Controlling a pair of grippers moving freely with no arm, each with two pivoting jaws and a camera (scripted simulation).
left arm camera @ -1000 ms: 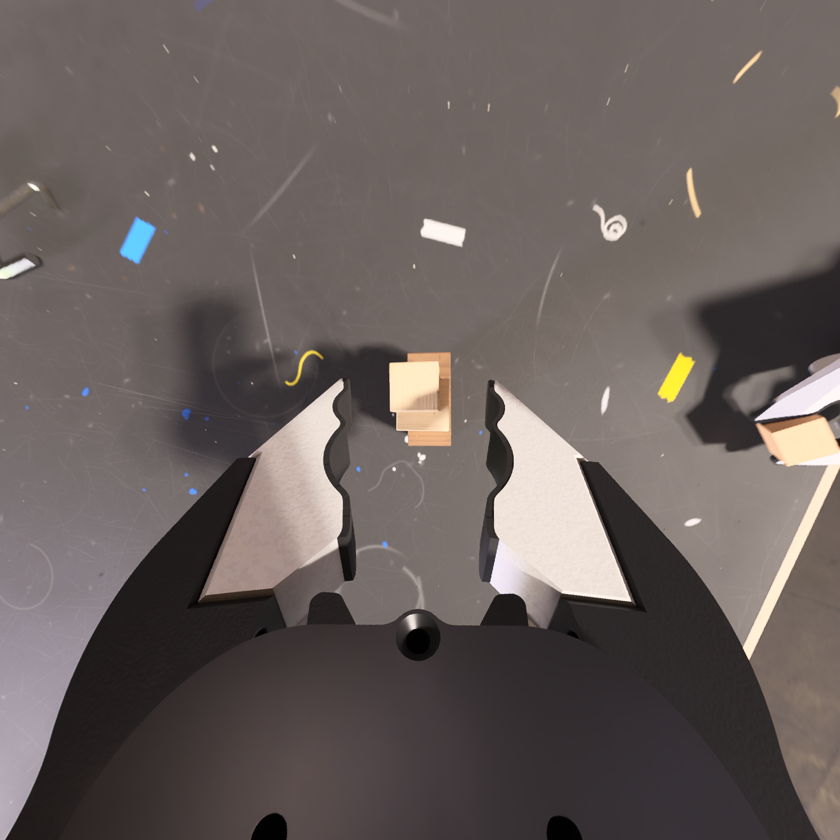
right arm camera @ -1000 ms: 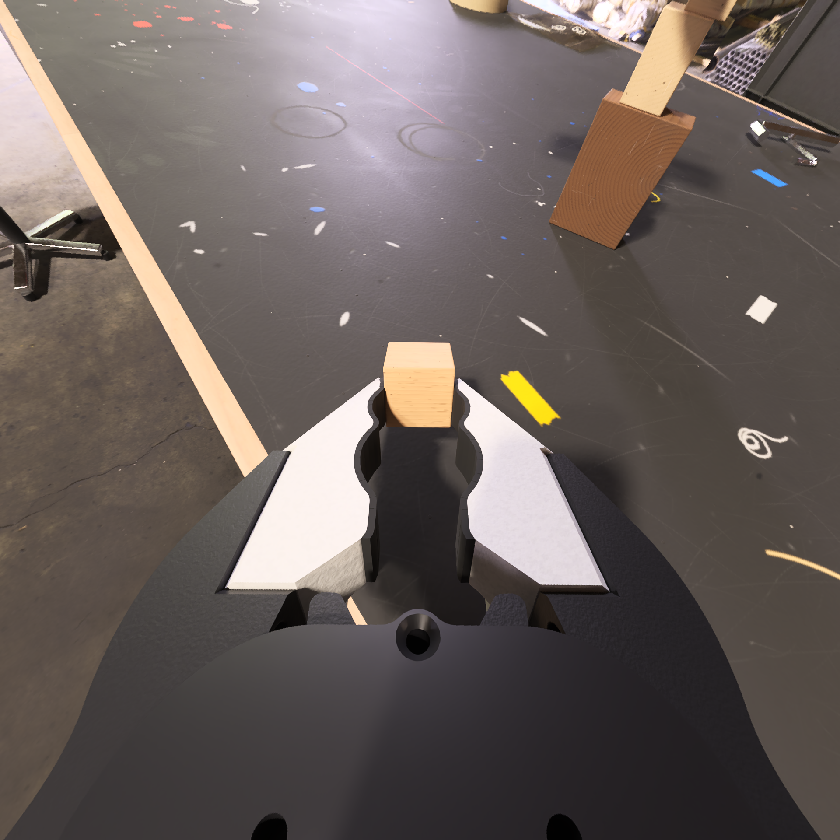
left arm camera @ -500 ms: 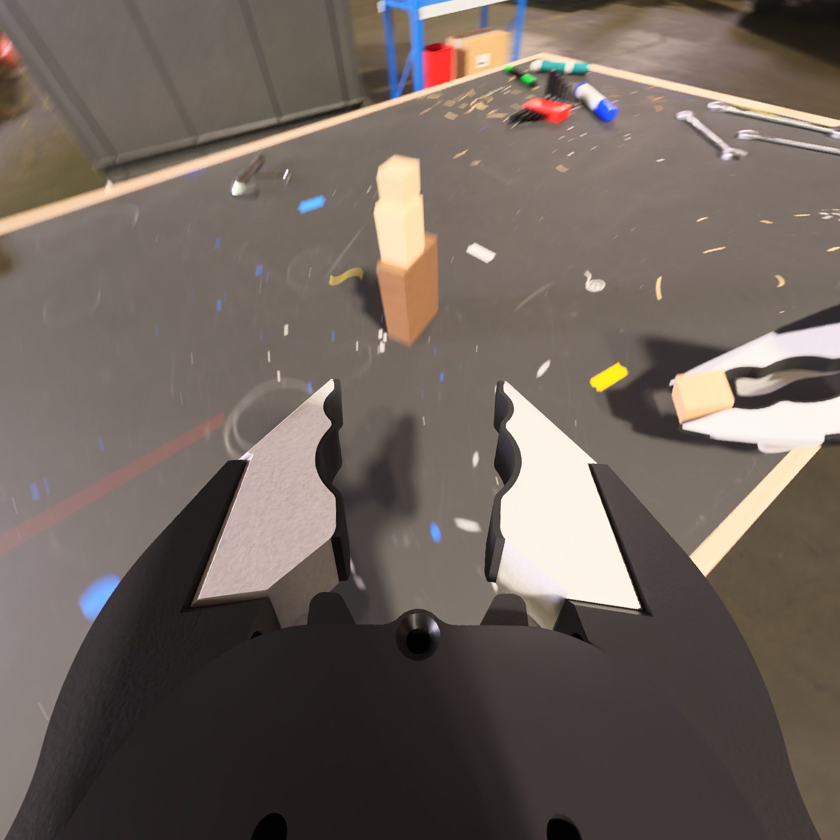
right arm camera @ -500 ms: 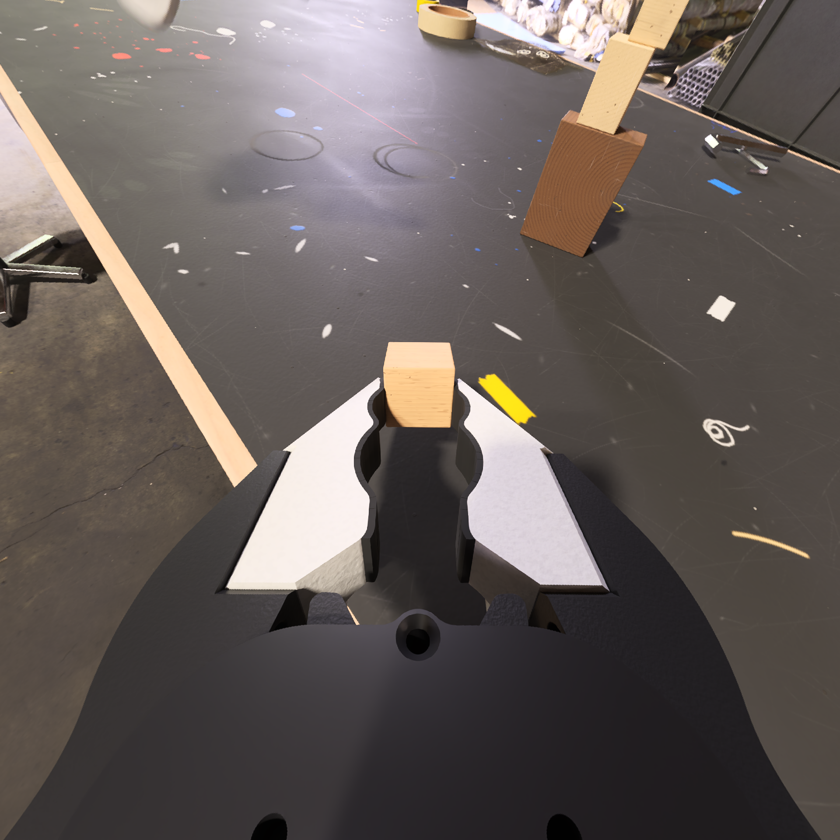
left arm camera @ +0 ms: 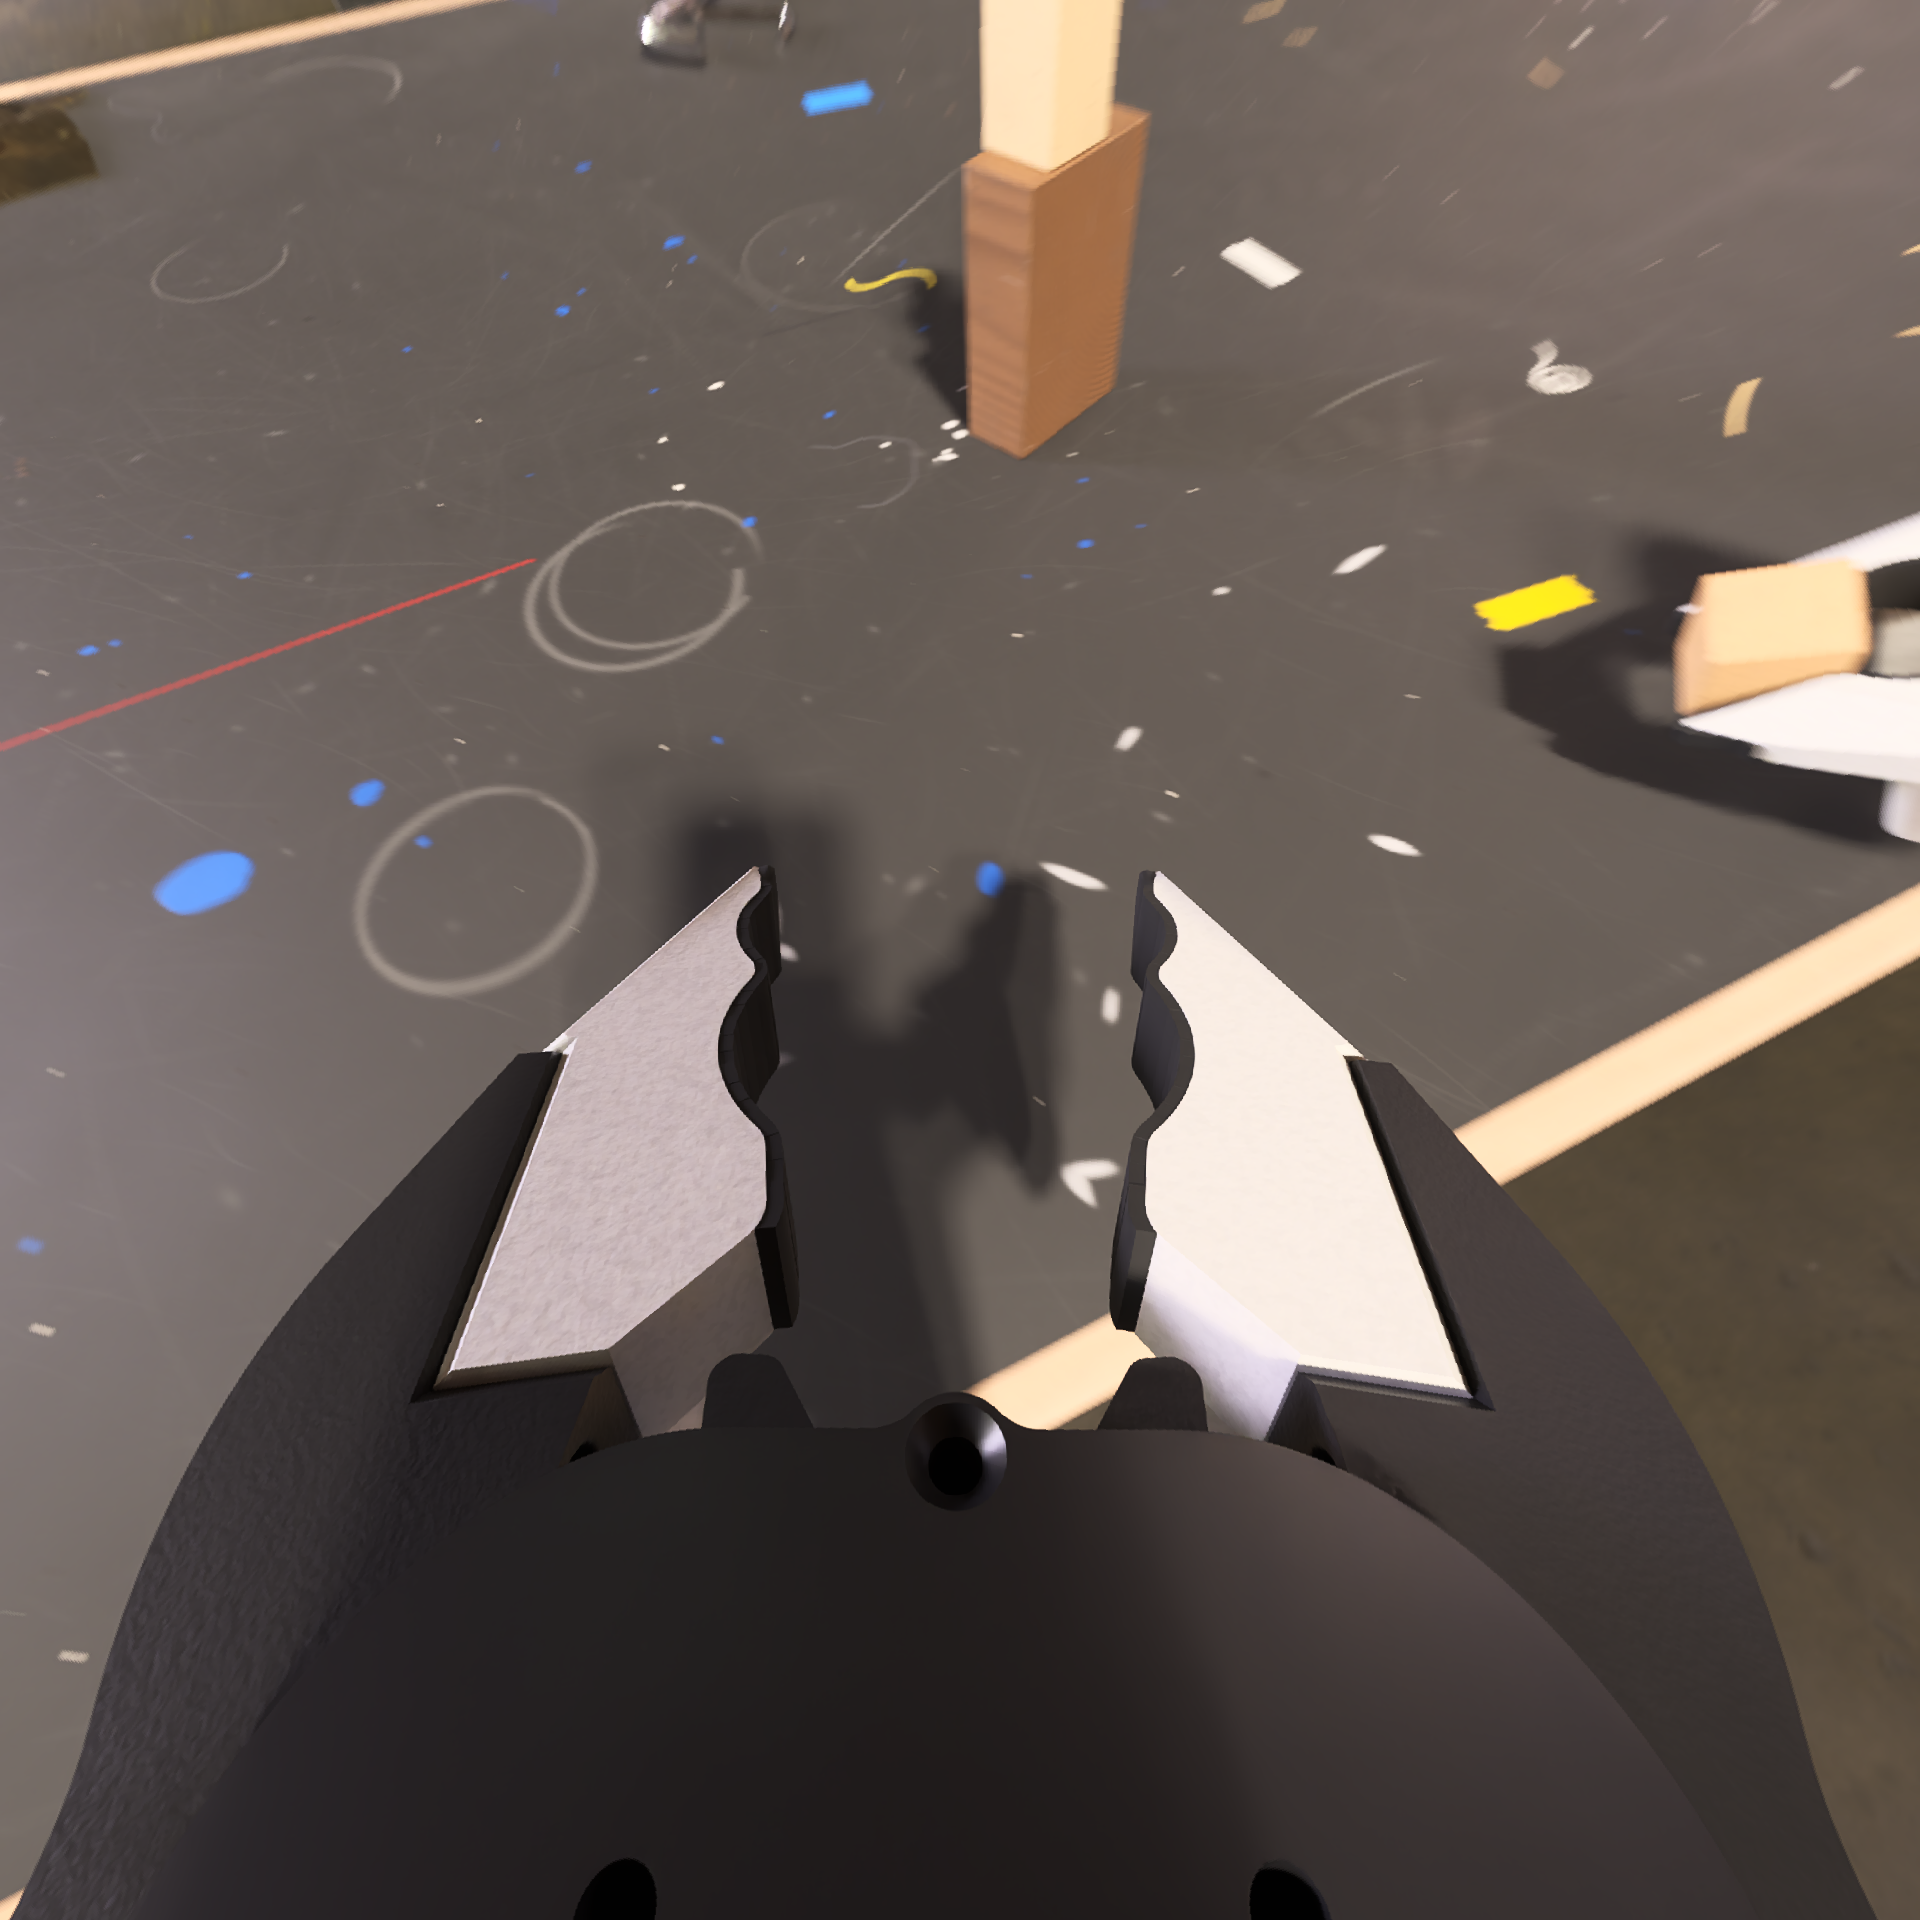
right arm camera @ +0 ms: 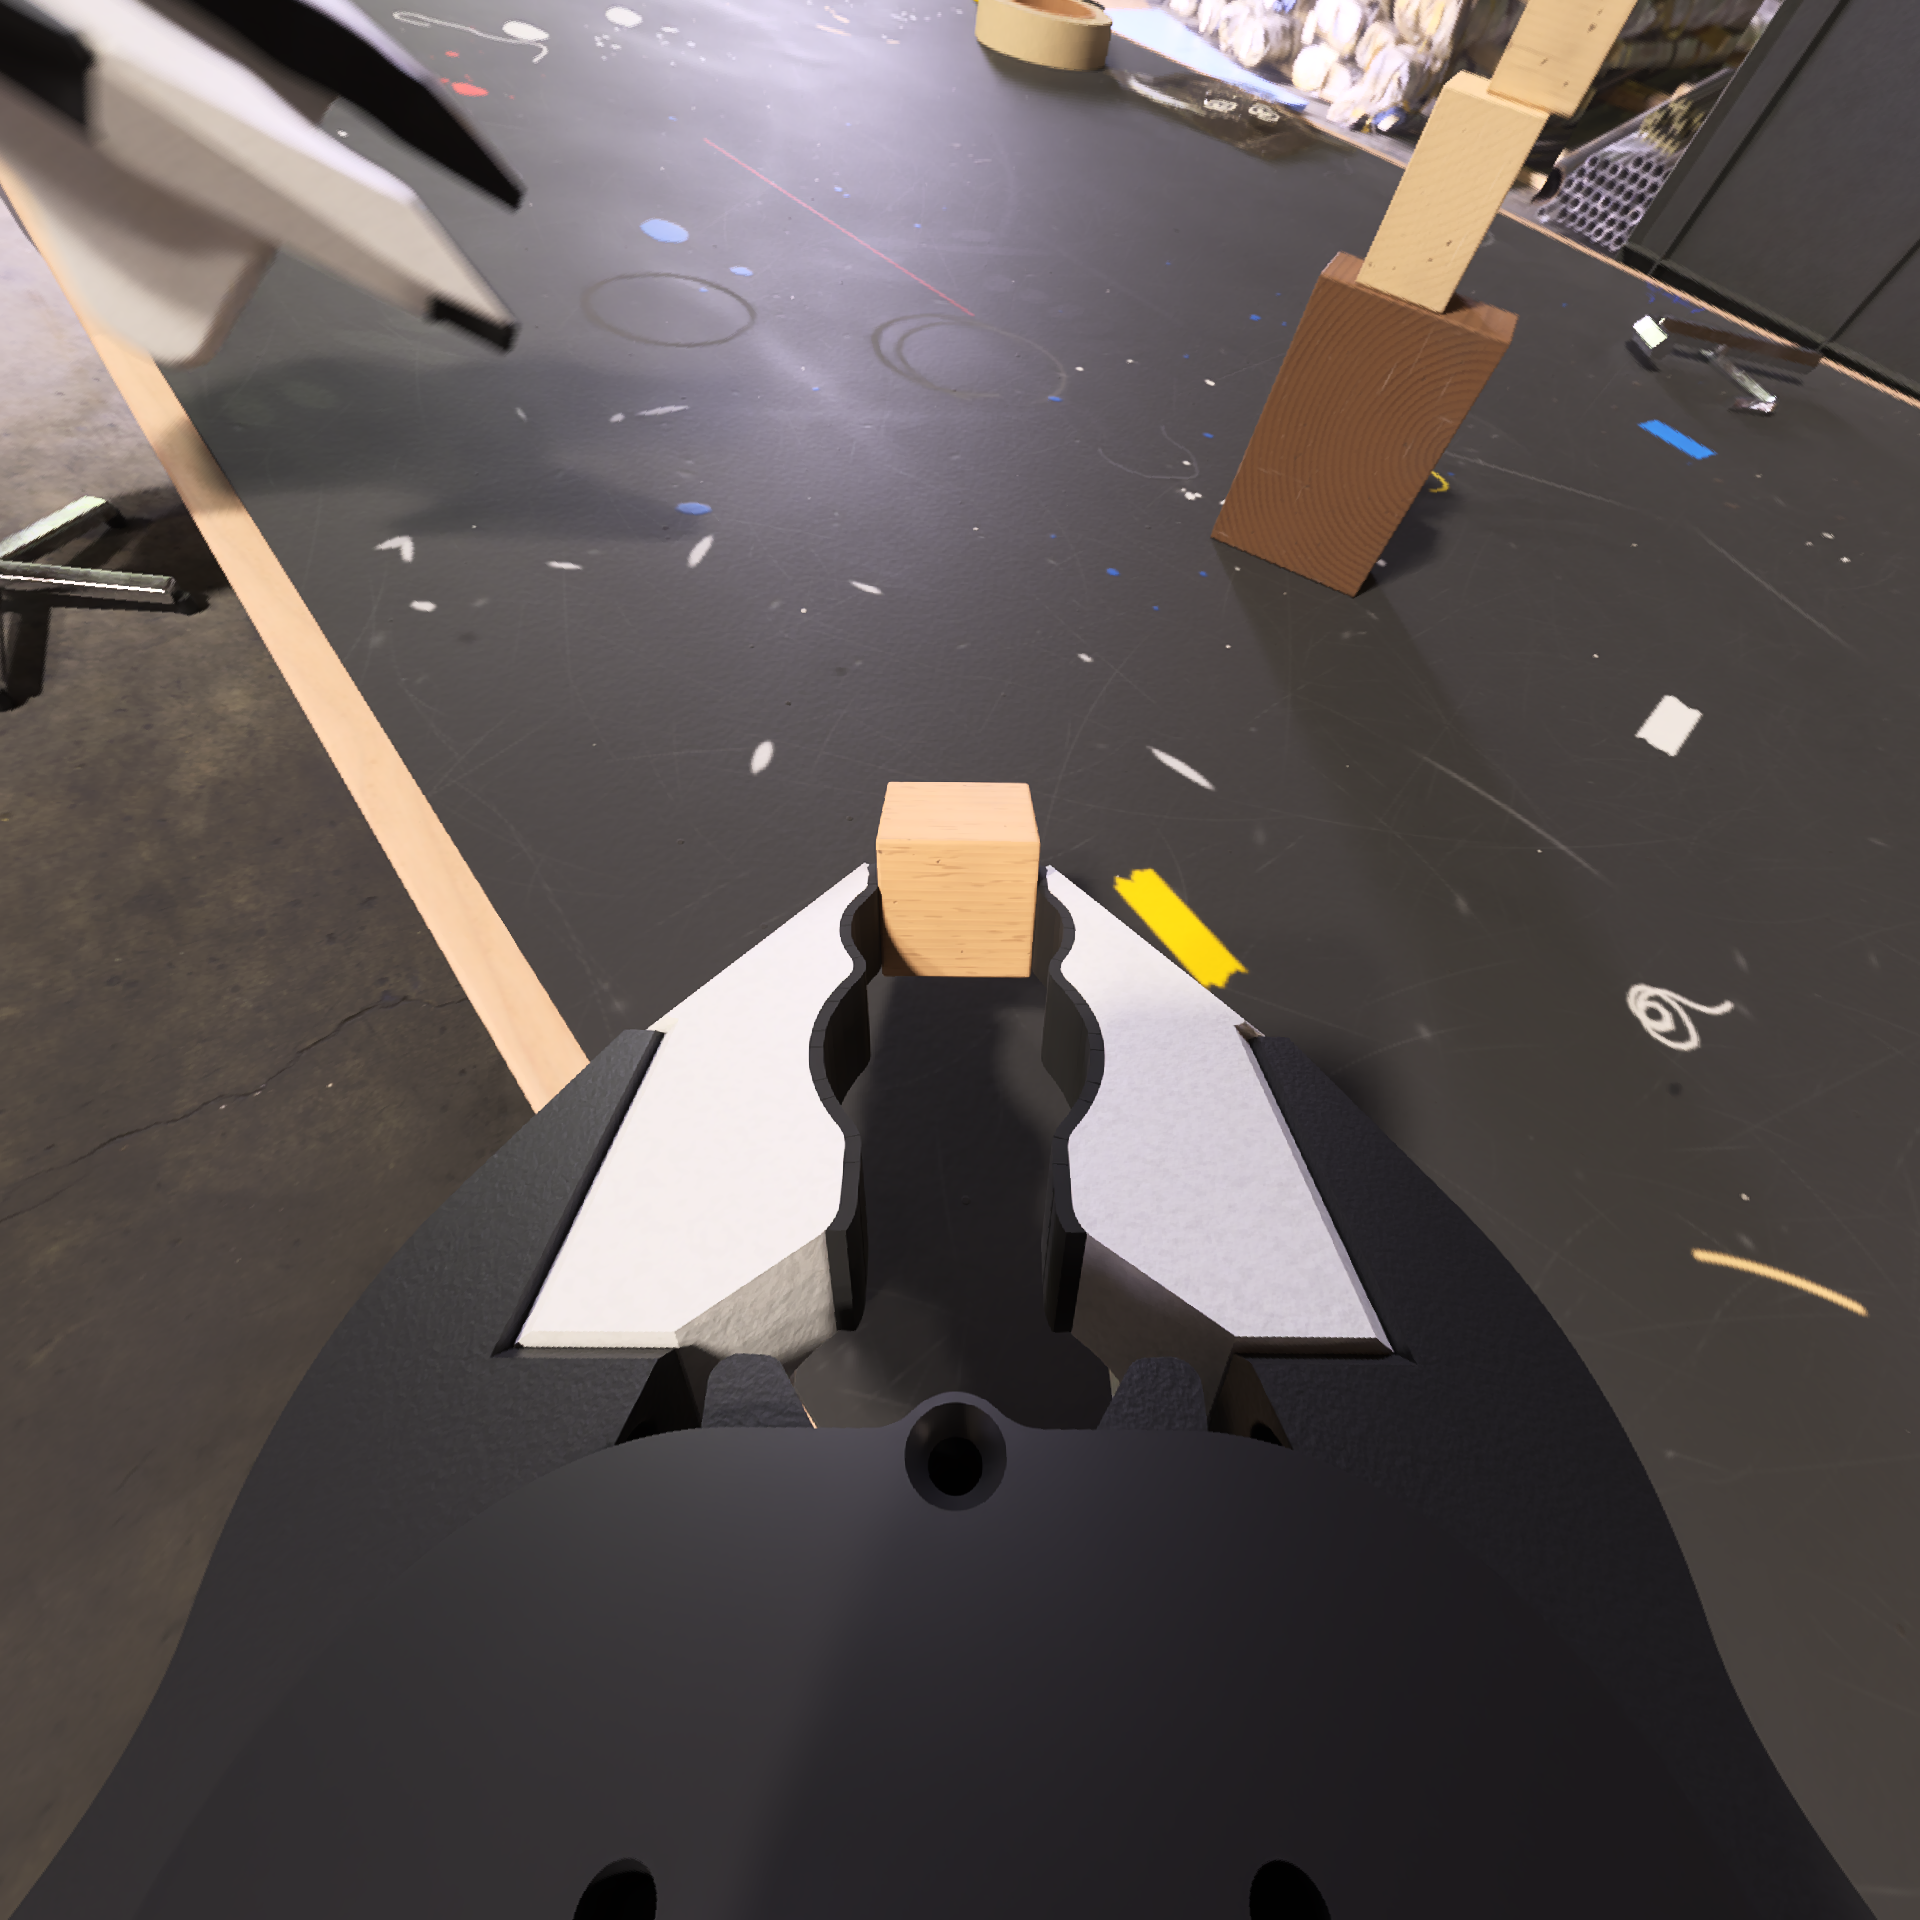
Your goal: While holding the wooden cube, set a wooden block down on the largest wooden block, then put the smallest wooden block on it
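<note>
Right gripper [right arm camera: 957,883] is clamping the wooden cube [right arm camera: 957,878] between its fingertips, hovering over the dark table [right arm camera: 935,582] near the table's edge. Left gripper [left arm camera: 954,883] is hanging with jaws spread apart and nothing between them; ahead of it and slightly right, the largest wooden block [left arm camera: 1049,281] is standing upright. It is carrying a pale wooden block [right arm camera: 1449,192] on top, with the smallest wooden block [right arm camera: 1558,52] resting on that.

Block stack [right arm camera: 1382,343] amid open tabletop [right arm camera: 1039,623]
</note>
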